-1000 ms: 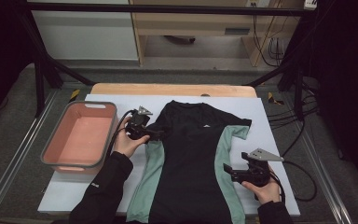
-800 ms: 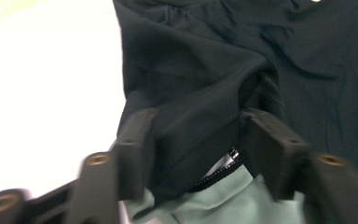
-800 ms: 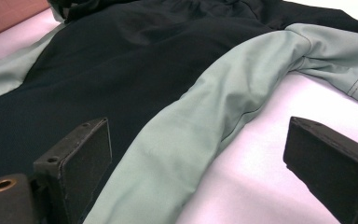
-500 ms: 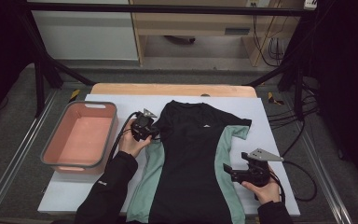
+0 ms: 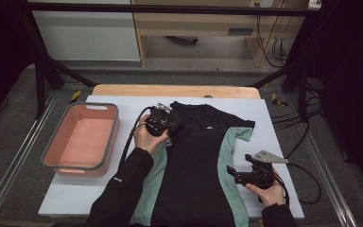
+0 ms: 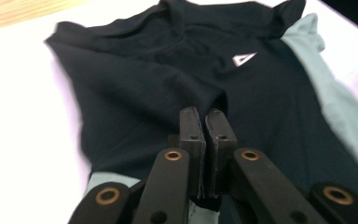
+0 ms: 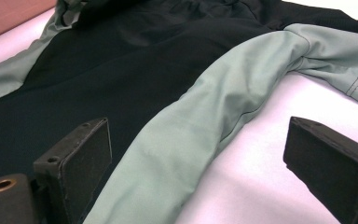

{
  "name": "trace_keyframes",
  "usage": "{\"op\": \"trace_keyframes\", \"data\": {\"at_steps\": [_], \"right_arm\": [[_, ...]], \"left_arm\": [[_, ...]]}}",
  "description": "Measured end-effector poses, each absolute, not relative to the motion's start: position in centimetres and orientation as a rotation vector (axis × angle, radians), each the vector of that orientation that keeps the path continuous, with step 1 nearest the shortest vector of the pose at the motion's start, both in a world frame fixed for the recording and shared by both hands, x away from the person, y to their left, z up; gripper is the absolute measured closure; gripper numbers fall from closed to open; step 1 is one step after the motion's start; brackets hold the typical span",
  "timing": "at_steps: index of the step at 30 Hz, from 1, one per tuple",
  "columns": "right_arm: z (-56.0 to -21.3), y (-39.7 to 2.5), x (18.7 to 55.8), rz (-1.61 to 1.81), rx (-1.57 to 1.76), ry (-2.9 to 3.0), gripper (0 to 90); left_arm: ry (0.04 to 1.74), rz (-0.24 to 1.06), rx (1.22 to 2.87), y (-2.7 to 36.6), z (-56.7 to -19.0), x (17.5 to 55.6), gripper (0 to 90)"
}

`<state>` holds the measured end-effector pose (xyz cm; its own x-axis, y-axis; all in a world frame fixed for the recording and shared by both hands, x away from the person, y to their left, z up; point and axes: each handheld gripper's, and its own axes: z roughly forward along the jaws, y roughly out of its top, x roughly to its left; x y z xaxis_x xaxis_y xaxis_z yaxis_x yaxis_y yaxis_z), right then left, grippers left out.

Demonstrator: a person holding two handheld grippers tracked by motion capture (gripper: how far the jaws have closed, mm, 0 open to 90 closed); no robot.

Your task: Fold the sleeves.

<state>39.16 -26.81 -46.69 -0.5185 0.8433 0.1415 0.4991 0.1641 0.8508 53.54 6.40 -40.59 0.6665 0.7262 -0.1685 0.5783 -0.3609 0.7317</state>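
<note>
On the white board (image 5: 99, 198) covering the table lies a black short-sleeved shirt with pale green side panels (image 5: 196, 161), spread flat, collar toward the far edge; small white triangular logo (image 6: 243, 59) on its chest; left sleeve folded in over the body, right sleeve out flat with its green underside showing. Left gripper (image 5: 170, 126) sits at the shirt's left shoulder, held in the person's left hand (image 5: 147, 138); in the left gripper view its jaws are pressed together with a fold of black fabric pinched between the pads (image 6: 190, 135). Right gripper (image 5: 230, 172) rests low beside the right green panel, near the shirt's hem side; held in the right hand (image 5: 268, 193); in the right gripper view the jaws stand wide apart, nothing between them but the green panel and white board beyond; pads (image 7: 89, 151) not touching cloth as far as can be told. Left of the shirt, well apart, a pink rectangular plastic bin with a grey rim (image 5: 59, 163) stands on the board.
</note>
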Motion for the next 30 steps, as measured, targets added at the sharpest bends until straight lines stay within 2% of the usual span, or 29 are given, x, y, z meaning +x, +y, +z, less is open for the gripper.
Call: {"op": "trace_keyframes", "data": {"at_steps": [5, 7, 11, 15, 30], "right_arm": [[-46.7, -26.8, 39.2, 1.297, 1.273, 2.086, 8.2], [-46.7, -26.8, 39.1, 1.299, 1.273, 2.087, 8.1], [-46.8, -26.7, 39.2, 1.292, 1.275, 2.092, 8.1], [-46.8, -26.7, 39.2, 1.292, 1.274, 2.089, 8.2], [-46.9, -26.6, 39.2, 1.282, 1.273, 2.093, 8.1]], "left_arm": [[1.014, 0.223, 2.13, 5.2, -42.0, 54.0, 84.9], [1.011, 0.198, 2.144, 5.3, -42.4, 54.0, 79.7], [0.99, 0.214, 2.158, 6.2, -42.6, 53.3, 62.2], [0.975, 0.245, 2.15, 7.3, -42.2, 52.5, 52.6], [0.985, 0.276, 2.192, 9.7, -44.1, 51.1, 51.9]]}}
